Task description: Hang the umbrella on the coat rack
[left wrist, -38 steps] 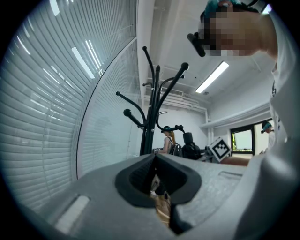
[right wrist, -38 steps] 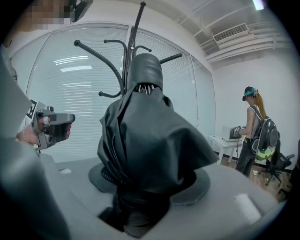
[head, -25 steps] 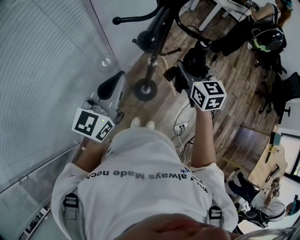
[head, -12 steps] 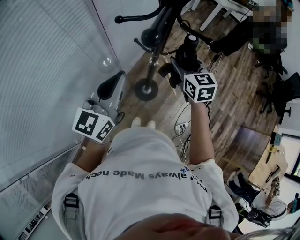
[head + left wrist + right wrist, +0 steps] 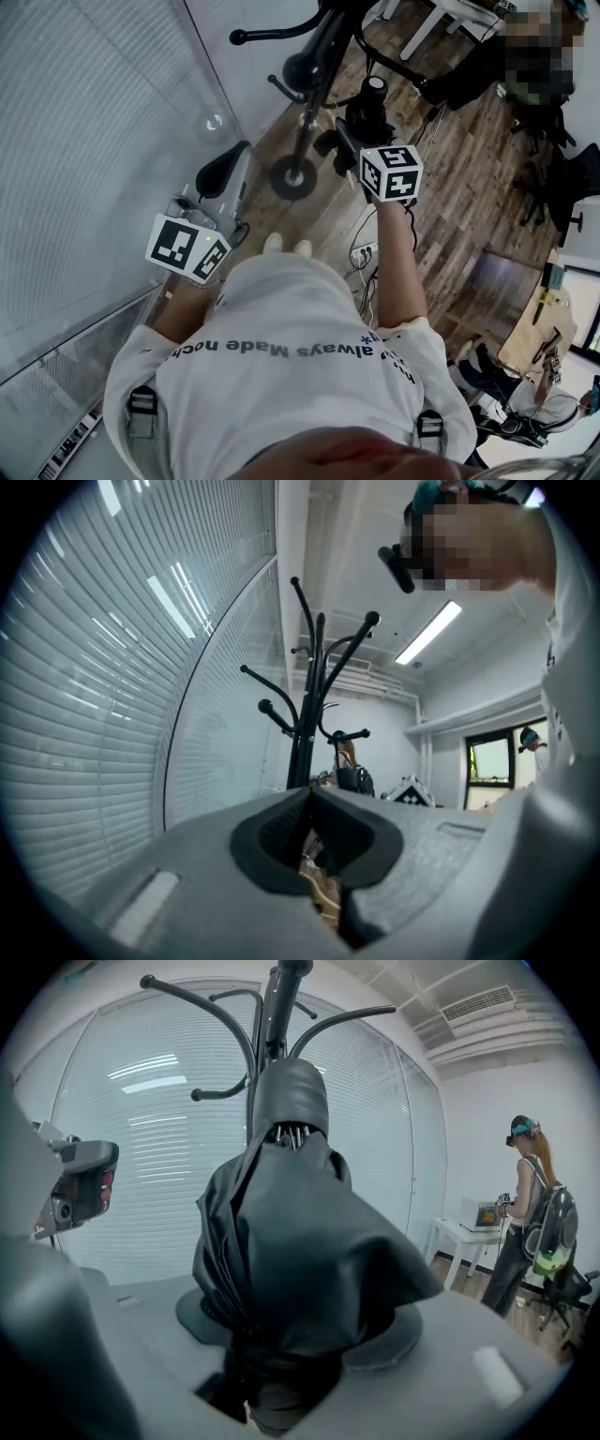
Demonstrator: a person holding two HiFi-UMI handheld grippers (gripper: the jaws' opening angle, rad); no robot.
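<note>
A folded black umbrella (image 5: 291, 1241) stands upright between the jaws of my right gripper (image 5: 300, 1330). The jaws are opening slightly, but they still press on the bundled fabric. In the head view the right gripper (image 5: 361, 131) holds the umbrella (image 5: 370, 105) just right of the black coat rack (image 5: 305, 84), near its round base. The rack's curved hooks (image 5: 267, 1002) rise directly behind the umbrella's top. My left gripper (image 5: 217, 172) hangs low at the left, beside the glass wall. Its jaws are shut with nothing between them, and they point level at the coat rack (image 5: 305, 714).
A glass wall with blinds (image 5: 94, 141) runs along the left. A power strip with cables (image 5: 361, 253) lies on the wooden floor by my feet. A person with a backpack (image 5: 530, 1208) stands at a white table (image 5: 464, 1237) on the right. Black chairs (image 5: 562, 178) stand at the far right.
My right gripper has carried the umbrella up-left in the head view, closer to the coat rack's pole. The left gripper has stayed in place.
</note>
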